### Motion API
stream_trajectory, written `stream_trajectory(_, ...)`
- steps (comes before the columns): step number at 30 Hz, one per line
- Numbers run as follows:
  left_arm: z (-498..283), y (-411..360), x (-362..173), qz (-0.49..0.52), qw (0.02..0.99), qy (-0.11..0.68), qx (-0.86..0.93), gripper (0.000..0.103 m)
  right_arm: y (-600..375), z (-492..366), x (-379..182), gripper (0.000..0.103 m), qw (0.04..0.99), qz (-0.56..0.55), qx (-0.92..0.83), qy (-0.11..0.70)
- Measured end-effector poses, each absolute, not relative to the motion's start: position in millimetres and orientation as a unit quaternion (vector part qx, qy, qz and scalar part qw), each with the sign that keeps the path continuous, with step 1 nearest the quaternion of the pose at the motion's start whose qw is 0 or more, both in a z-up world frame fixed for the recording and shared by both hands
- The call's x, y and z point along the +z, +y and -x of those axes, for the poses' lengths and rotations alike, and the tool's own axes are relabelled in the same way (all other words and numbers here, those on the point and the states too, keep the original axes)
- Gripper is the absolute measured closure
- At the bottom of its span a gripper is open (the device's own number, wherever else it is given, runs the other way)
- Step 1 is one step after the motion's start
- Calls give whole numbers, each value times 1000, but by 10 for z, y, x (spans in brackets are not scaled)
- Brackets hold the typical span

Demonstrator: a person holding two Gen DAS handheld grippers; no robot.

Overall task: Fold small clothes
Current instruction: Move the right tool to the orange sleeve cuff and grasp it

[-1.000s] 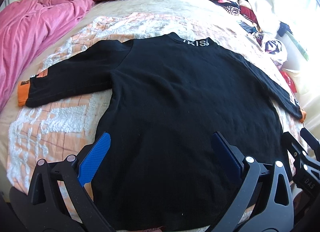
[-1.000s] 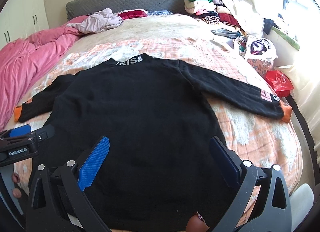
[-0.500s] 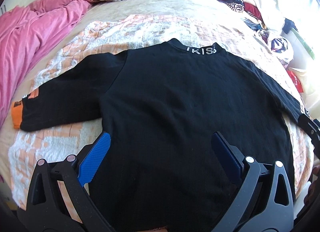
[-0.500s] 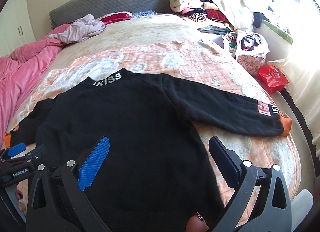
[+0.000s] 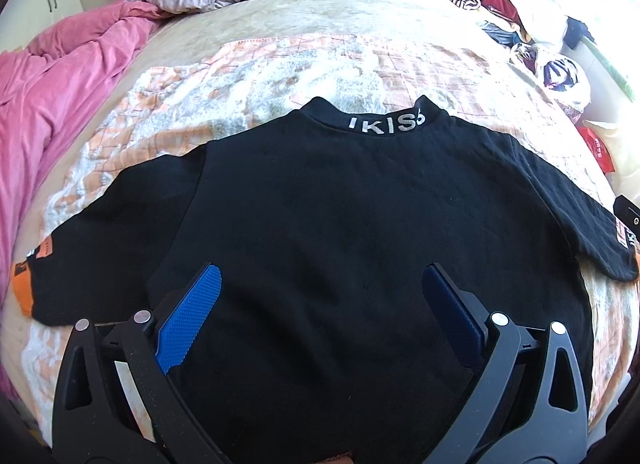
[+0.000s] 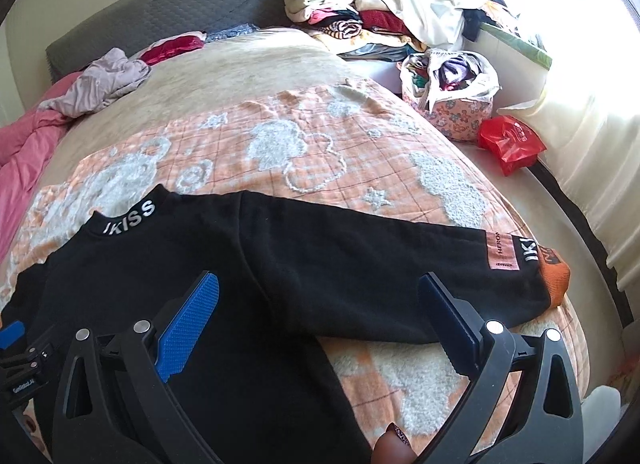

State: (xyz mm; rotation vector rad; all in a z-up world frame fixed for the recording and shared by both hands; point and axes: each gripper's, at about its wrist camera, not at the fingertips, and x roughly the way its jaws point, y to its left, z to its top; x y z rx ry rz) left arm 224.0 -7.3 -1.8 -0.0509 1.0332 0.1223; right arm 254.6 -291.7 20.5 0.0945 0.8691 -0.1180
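Between the wide-apart jaws of the left gripper [image 5: 320,304] lies the body of the black long-sleeved knit sweater [image 5: 360,223], spread flat on the orange-and-white patterned blanket [image 5: 280,63], its collar ahead.

Ahead of the right gripper [image 6: 316,304], jaws likewise spread and holding nothing, the sweater's right sleeve [image 6: 380,272] runs across the gap, its orange cuff [image 6: 554,276] beyond the right-hand jaw.

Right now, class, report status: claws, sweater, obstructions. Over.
Left claw open, right claw open, both empty. Black sweater flat, sleeves spread, unfolded. Nothing lying on it.
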Motion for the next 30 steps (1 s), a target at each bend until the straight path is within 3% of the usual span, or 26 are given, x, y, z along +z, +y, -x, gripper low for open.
stream_trajectory(18,-2427,-144,-234,72,860,503,40,8,-4299,-2310,-434,4,841,-228,-186,454)
stream_trajectory(30,-2400,-135,-247,67,862,500,37,8,-5170,-2364,-700,4,800,-362,-219,426)
